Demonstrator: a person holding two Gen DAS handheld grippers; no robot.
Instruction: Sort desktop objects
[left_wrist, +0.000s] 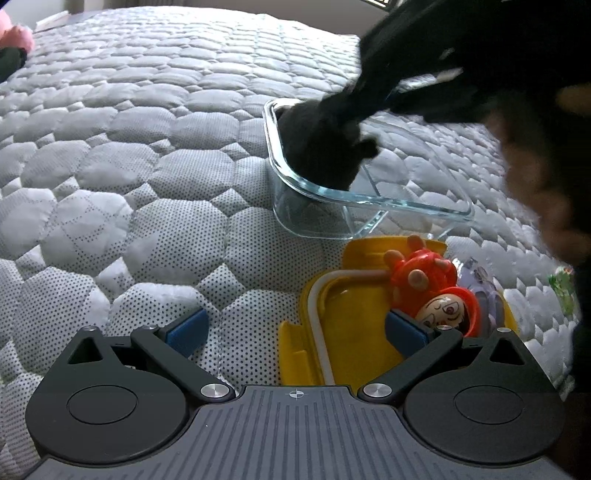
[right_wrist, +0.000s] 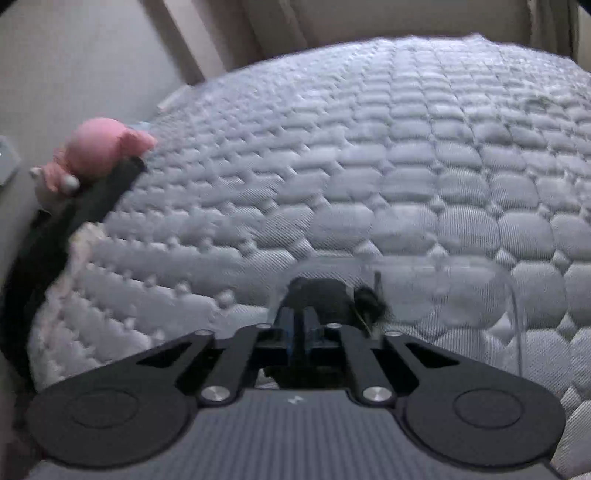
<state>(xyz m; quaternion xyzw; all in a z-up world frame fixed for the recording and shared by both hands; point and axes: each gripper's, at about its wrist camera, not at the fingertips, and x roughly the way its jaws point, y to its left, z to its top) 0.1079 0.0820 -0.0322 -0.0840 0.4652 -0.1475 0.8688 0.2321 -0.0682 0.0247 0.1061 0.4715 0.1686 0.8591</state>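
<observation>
A quilted grey mattress (left_wrist: 147, 155) fills both views, so we are sorting on a bed rather than a desk. Our right gripper (right_wrist: 300, 325) has its jaws closed on a black fuzzy toy (left_wrist: 321, 147), which hangs inside the clear glass container (left_wrist: 406, 201), partly below its rim. Our left gripper (left_wrist: 295, 332) waits with jaws spread wide and empty over the yellow lid (left_wrist: 351, 314), where a red-hooded doll (left_wrist: 439, 295) lies against the right blue pad.

We judge the drop into the glass to be the step in hand. The risk: the container sits on soft bedding, so a knock on its wall from the right gripper could tip or slide it. The toy's fuzz might also cling to the pads on release and ride back out.
</observation>
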